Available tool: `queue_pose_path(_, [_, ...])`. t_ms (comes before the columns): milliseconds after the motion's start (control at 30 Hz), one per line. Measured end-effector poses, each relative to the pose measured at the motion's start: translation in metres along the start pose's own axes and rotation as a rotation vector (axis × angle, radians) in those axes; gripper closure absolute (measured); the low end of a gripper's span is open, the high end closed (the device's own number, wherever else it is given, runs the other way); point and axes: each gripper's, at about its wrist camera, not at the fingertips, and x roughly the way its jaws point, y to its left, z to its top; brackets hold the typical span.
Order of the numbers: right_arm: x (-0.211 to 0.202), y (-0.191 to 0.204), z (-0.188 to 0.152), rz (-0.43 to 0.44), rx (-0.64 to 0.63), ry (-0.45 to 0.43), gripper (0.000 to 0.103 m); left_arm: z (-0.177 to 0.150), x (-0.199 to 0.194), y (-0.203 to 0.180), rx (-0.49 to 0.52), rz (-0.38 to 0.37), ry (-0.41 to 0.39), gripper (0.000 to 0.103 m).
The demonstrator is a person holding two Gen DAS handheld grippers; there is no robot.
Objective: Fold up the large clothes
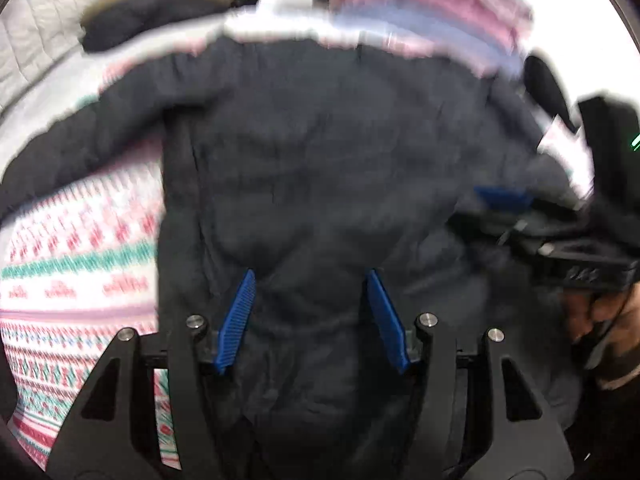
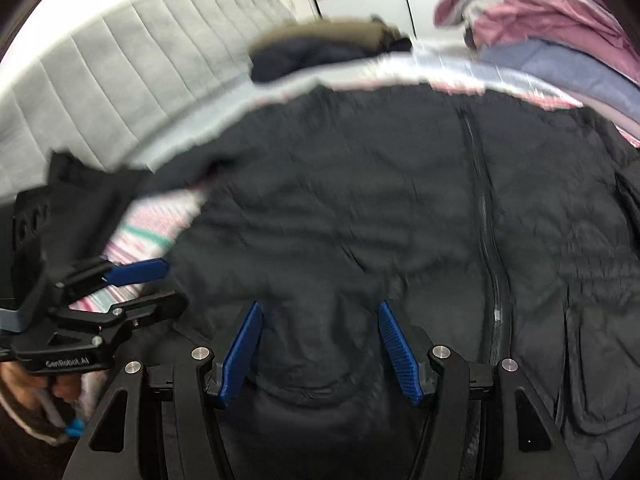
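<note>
One label (image 2: 66,363) — seemingly "GenRobot.AI"

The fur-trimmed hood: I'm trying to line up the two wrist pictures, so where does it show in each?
Left wrist view: the fur-trimmed hood lies at the upper left, beyond the black jacket, apart from it.
Right wrist view: the hood sits at top centre, again beyond the jacket.
Shared landmark: the pink and purple folded pile, to the right of the hood in both.
</note>
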Motion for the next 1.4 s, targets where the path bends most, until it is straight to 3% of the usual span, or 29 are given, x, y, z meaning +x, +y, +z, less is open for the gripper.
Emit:
queue_pose_path(133, [0.008, -0.002, -0.008, -0.028, -0.029, 0.05, 0.041, -0.008, 0.004, 0.002, 0.014, 0.013, 0.055, 0.039])
queue_pose_path(267, [0.007, 0.003, -0.013, -0.055, -0.061, 0.074, 0.038, -0.014, -0.005, 0.007, -0.004, 0.025, 0.056, 0.038])
queue_pose_path(300, [0.006, 0.004, -0.013, -0.056, -0.065, 0.076, 0.038, -0.015, -0.008, 0.007, -0.01, 0.03, 0.054, 0.037])
queue_pose_path(367, [0.0, 0.007, -0.012, -0.044, -0.065, 0.068, 0.037, -0.016, -0.018, 0.013, -0.033, 0.076, 0.038, 0.023])
queue_pose_path(500, [-0.017, 0.006, -0.008, 0.008, -0.026, 0.01, 0.032, -0.018, -0.032, 0.024, -0.074, 0.14, -0.021, 0.021])
queue_pose_path(700, [-0.039, 0.011, -0.004, 0.02, -0.036, -0.094, 0.028, -0.016, -0.056, 0.073, -0.277, 0.209, -0.115, 0.02])
queue_pose_path(833, [-0.043, 0.013, -0.002, 0.028, -0.043, -0.119, 0.027, -0.01, -0.069, 0.129, -0.427, 0.37, -0.176, 0.02])
queue_pose_path(900, [-0.042, 0.013, -0.002, 0.023, -0.043, -0.12, 0.027, -0.004, -0.065, 0.156, -0.508, 0.399, -0.191, 0.02])
queue_pose_path(1133, [-0.038, 0.007, 0.0, 0.003, -0.041, -0.127, 0.027, 0.01, -0.027, 0.256, -0.72, 0.368, -0.197, 0.02])
queue_pose_path(1233, [-0.03, 0.004, 0.0, -0.019, -0.048, -0.11, 0.027, 0.01, -0.011, 0.294, -0.851, 0.298, -0.25, 0.02])
queue_pose_path(1333, [-0.02, 0.002, -0.001, -0.032, -0.044, -0.09, 0.027, 0.017, 0.001, 0.31, -0.866, 0.296, -0.312, 0.021])
queue_pose_path(1400, [-0.015, 0.001, -0.003, -0.032, -0.047, -0.073, 0.027, 0.025, 0.007, 0.314, -0.848, 0.31, -0.343, 0.043])
